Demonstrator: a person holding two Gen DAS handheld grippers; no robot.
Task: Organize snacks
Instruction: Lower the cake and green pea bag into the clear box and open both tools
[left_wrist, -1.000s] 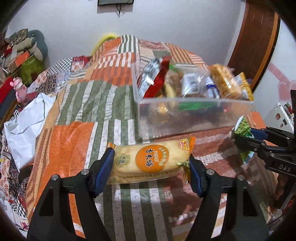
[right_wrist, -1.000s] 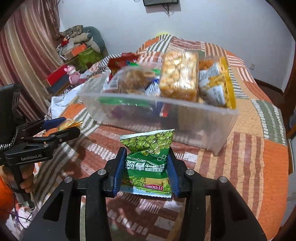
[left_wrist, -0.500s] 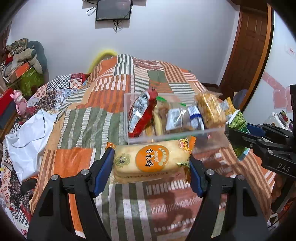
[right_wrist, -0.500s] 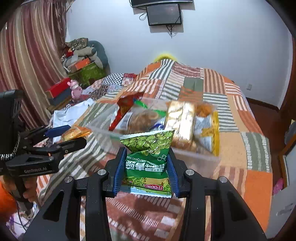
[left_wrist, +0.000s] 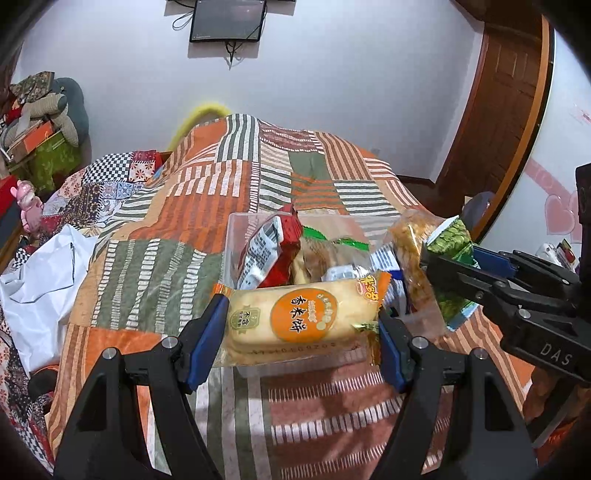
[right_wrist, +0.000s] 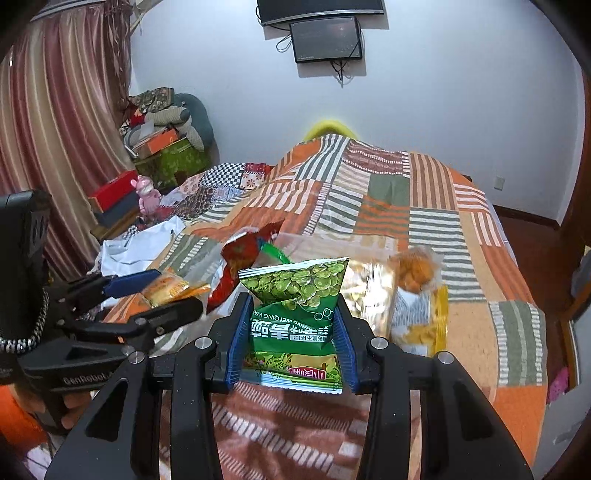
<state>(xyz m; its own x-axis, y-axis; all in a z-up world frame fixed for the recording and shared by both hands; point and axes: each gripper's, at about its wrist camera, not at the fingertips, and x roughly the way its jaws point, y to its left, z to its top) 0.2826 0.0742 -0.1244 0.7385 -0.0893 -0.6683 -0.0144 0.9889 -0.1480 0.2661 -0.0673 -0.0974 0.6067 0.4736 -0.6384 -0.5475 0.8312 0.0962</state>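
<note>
Both tongs rose: left tongs (left_wrist: 301, 325) pinch cracker pack (left_wrist: 301, 319) (right tongs (right_wrist: 291, 339), pea bag (right_wrist: 295, 314)).

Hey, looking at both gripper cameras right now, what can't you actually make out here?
- Clear bin: near wall hidden in the left wrist view by the rice cracker pack in the left gripper.
- Bin's lower contents: blocked in the right wrist view by the green pea bag in the right gripper.
- Wall screen: dark, unreadable.
</note>
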